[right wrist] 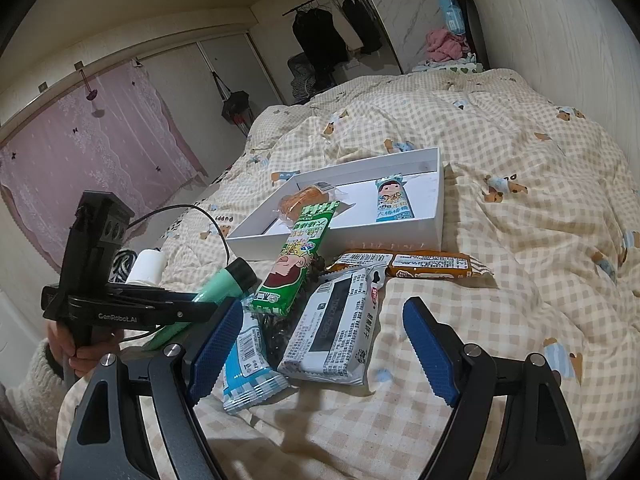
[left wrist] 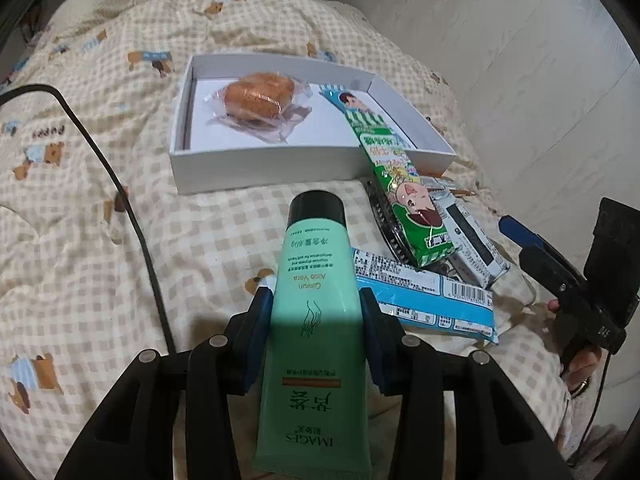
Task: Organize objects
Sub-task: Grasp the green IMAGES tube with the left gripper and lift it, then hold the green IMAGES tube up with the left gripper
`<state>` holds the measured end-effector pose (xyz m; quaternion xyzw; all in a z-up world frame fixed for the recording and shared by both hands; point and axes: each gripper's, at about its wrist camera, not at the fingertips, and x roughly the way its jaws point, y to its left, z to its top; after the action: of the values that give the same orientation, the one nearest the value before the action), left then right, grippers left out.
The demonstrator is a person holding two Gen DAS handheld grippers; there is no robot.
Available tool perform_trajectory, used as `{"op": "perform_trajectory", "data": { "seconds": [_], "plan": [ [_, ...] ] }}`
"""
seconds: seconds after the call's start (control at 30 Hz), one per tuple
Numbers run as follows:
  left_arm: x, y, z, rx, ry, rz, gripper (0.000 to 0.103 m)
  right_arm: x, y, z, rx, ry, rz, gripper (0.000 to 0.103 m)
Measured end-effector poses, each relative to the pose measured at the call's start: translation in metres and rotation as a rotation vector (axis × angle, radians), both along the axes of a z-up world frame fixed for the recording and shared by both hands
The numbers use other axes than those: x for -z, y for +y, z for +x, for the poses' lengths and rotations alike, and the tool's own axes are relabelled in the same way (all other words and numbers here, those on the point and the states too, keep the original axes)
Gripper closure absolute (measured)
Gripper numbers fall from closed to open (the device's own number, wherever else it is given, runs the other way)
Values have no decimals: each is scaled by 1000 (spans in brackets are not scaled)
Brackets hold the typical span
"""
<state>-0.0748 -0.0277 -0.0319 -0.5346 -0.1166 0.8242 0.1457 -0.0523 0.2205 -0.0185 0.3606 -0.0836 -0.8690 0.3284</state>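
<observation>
In the left wrist view, the left gripper [left wrist: 316, 320] fills the bottom centre, its jaws closed on a green tube [left wrist: 316, 320] that points up the frame with its black cap [left wrist: 317, 210] toward the box. The white box [left wrist: 256, 168] lies open in the upper middle on the checked quilt [left wrist: 100, 160]; inside it a wrapped bun [left wrist: 258, 98] sits at the left and a small blue packet [left wrist: 344, 98] at the right. A green snack pack [left wrist: 400, 184] leans across the box's near right wall, its lower end resting on a pile of packets right of centre, among them a white packet [left wrist: 476, 244] and a blue bar [left wrist: 428, 300] just beside the tube. A black cable [left wrist: 120, 208] curves down the left side. The right gripper [left wrist: 520, 236] shows at the right edge with a hand [left wrist: 580, 356] below it. In the right wrist view, the right gripper [right wrist: 316, 344] spans the bottom, its jaws wide apart with nothing pressed between the pads; the white packet [right wrist: 336, 328] and blue bar [right wrist: 248, 364] lie on the quilt [right wrist: 500, 300] between them. The left gripper [right wrist: 200, 308] sits at the left, gripping the tube [right wrist: 216, 284], with a hand [right wrist: 84, 352] on its handle. The box [right wrist: 400, 240] lies in the centre, the green pack [right wrist: 296, 256] leaning on its near wall, the blue packet [right wrist: 394, 200] inside at the right and the bun [right wrist: 298, 200] partly hidden behind the green pack. An orange bar [right wrist: 432, 265] lies just below the box.
</observation>
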Motion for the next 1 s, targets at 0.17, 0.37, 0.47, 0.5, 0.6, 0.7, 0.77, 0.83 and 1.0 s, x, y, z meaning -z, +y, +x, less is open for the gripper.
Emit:
{"op": "perform_trajectory", "data": {
  "seconds": [0.17,0.37,0.47,0.5,0.6,0.7,0.77,0.83,1.0],
  "plan": [
    [6,1,0,12,-7,9,55,0,0,0,0,-1,0,20],
    [4,-7,5,-28,19,56,56,0,0,0,0,0,0,20],
    [-8,-9,11,-55,75,51,56,0,0,0,-1,-1,-1,20],
    [-14,-10,13,-64,97,59,56,1,0,1,-1,-2,-1,20],
    [-32,-15,20,-86,163,106,56,1,0,1,-1,-2,-2,20],
    [-53,-18,29,-105,246,112,56,1,0,0,-1,-2,-2,20],
    [-64,-15,37,-111,298,73,56,1,0,0,-1,-3,-2,20],
    [-72,-10,43,-105,349,36,56,1,0,0,-1,-4,-3,20],
    [-79,9,57,-80,477,-27,56,1,0,0,-2,-4,-3,20]
  ]
}}
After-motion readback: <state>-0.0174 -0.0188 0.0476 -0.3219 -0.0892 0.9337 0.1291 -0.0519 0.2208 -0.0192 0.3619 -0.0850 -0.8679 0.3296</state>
